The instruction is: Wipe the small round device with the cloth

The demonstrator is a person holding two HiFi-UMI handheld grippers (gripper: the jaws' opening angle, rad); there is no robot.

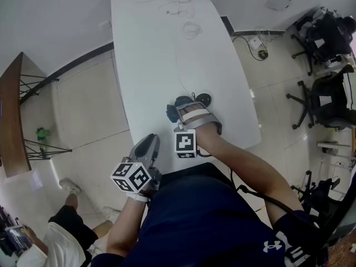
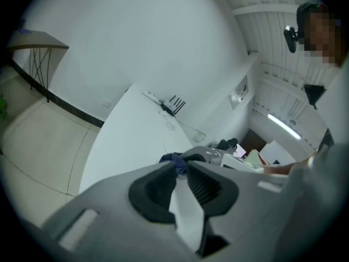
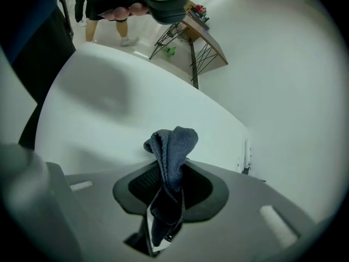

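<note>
On the near part of the long white surface [image 1: 156,49], the small round device [image 1: 204,99] is seen lying flat, dark with a pale ring around it, just beside the far side of the right hand-held gripper [image 1: 179,111]. A dark blue cloth [image 1: 171,113] is clamped between the jaws of that hand-held gripper. In the right gripper view the cloth [image 3: 170,146] is pinched between the two dark pads and a bunched fold sticks up past the tips of the right hand-held gripper [image 3: 169,171], above the white surface [image 3: 109,113]. Whether the cloth touches the device cannot be told from the head view. The left hand-held gripper [image 1: 149,141] is held at the near edge of the surface, well short of the device. In the left gripper view, the jaws of the left hand-held gripper [image 2: 182,171] stand a narrow gap apart with nothing between them, and only the white surface [image 2: 131,141] is seen through the gap. The cloth [image 2: 172,158] is seen just beyond them. Thin cords [image 1: 186,26] are laid over the far end of the surface. Office chairs [image 1: 325,38] stand on the tiled floor [image 1: 89,104] to the right, a wooden side table [image 1: 11,115] to the left, and another person [image 1: 55,232] is seen at the lower left.
</note>
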